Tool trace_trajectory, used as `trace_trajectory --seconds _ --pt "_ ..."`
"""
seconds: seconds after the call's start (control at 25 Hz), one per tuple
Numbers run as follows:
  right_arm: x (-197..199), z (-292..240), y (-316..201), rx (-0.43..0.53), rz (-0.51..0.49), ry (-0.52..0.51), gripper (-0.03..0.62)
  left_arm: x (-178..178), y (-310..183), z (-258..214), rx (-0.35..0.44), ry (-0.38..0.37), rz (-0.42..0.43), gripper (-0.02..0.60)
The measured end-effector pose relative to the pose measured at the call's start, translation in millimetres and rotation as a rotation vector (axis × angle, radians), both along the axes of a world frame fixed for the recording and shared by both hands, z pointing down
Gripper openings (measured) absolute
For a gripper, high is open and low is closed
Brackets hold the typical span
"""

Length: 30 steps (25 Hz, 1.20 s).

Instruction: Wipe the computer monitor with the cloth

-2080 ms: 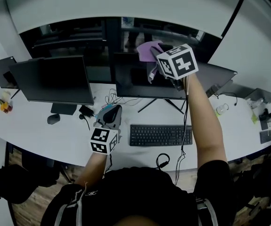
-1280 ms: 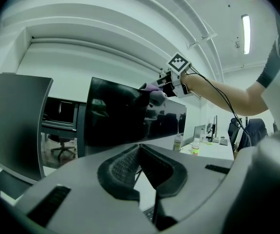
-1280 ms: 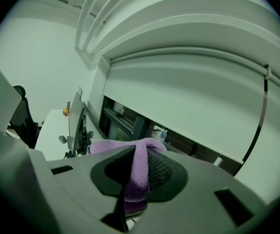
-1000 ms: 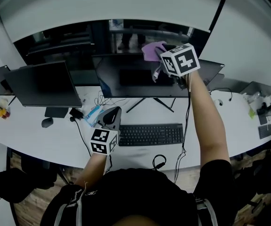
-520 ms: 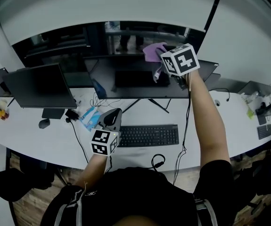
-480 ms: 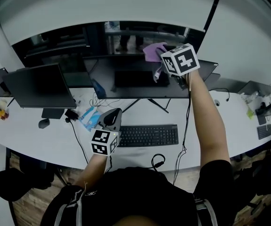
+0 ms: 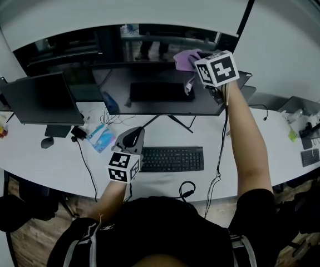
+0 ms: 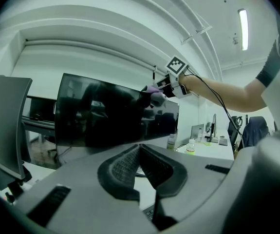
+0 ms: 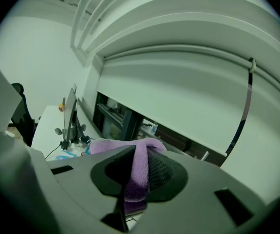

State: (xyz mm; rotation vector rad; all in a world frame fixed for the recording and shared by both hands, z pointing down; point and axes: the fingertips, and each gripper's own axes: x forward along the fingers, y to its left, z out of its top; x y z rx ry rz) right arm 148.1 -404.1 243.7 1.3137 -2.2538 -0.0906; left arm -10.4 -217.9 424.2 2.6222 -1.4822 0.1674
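The right gripper point(image 9: 134, 175) has its jaws pinched tight on a fold of the purple cloth point(image 9: 139, 165), which bunches up above the pads and hangs out below them. The left gripper point(image 8: 140, 164) has its jaws pressed together with nothing between them. It hangs low over the desk point(image 7: 48, 168), just in front of the keyboard point(image 7: 172, 159). In the head view the right arm reaches up and forward, and the cloth sits at the top edge of the monitor point(image 7: 160, 90) in the middle of the desk, near its upper right corner. It looks to be touching the frame there, though how firmly I cannot tell. To wipe well, I judge that the loose part of the cloth should be laid flat on the glass, so that fabric meets the screen and the hard jaw tips do not. The pressure should stay light, since the screen stands on a thin-legged stand and could tip back. Long overlapping passes should work from the top edge downward. Counting what shows: two grippers, one cloth, one keyboard, one mouse point(image 7: 47, 142) and one blue packet point(image 7: 101, 137). Besides the middle screen, a second monitor point(image 7: 40, 99) stands to its left, with slivers of other screens at both ends of the desk.
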Motion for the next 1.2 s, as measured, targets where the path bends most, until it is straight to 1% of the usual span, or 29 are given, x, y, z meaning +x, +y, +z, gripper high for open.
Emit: trace_trajectory --seconds 0.2,0.56,0.76,0.92,1.2 --pt "22 0 0 -0.005 0.011 -0.003 0.078 16 5 1 0.006 -0.003 0.002 0.012" --pt "65 1 2 -0.001 0.046 -0.010 0.078 41 8 -5 0.032 -0.034 0.013 0.012" --pt "89 2 1 0.000 0.065 -0.018 0.078 59 15 1 0.020 -0.037 0.019 0.012" --pt "105 1 -3 -0.014 0.073 -0.030 0.078 67 20 6 0.012 -0.030 0.016 0.012" --pt "134 4 -3 -0.005 0.108 -0.027 0.078 71 24 7 0.016 -0.036 0.003 0.012"
